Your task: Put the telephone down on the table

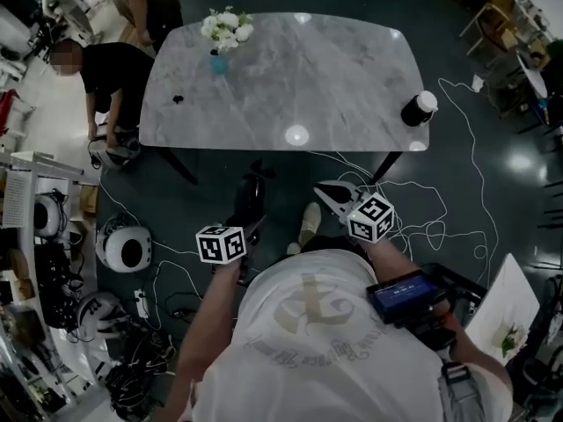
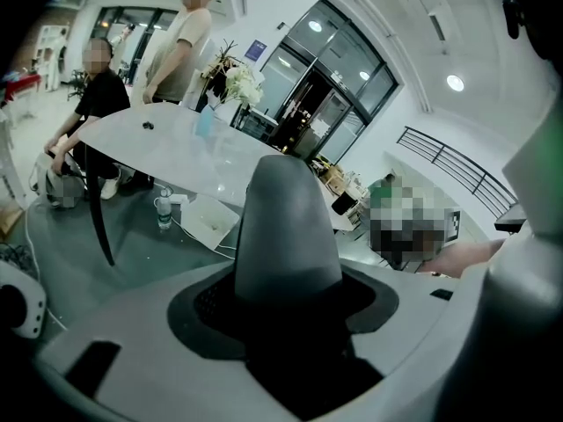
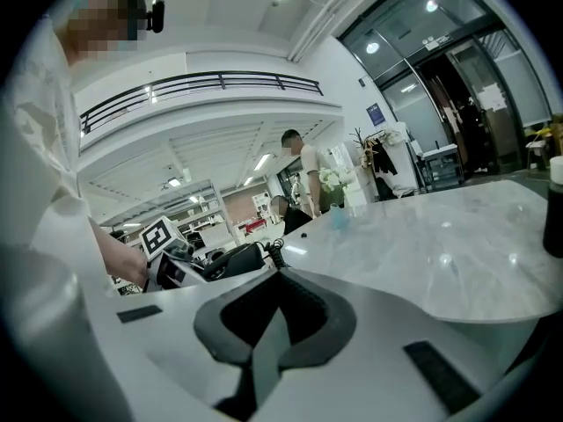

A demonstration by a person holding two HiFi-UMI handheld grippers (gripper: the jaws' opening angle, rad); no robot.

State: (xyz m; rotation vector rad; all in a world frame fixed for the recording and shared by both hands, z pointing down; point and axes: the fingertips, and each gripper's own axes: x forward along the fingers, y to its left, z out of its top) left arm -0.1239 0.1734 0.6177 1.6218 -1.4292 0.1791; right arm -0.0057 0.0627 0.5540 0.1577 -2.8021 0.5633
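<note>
The telephone [image 1: 250, 193] is a black handset with a coiled cord, seen from the side in the right gripper view [image 3: 227, 258]. My left gripper [image 1: 252, 207] is shut on it and holds it in the air in front of my body, short of the near edge of the marble table [image 1: 334, 69]. In the left gripper view a dark grey tapered form [image 2: 286, 227] fills the middle and I cannot tell the handset apart there. My right gripper [image 1: 332, 193] hangs beside it to the right, its jaws closed to a point with nothing in them.
On the table stand a vase of white flowers [image 1: 225, 32] at the far left, a black cup with a white lid [image 1: 420, 108] at the right edge and a small dark thing [image 1: 178, 98]. A person crouches at the table's left [image 1: 110, 69]. Cables [image 1: 440, 209] lie on the floor.
</note>
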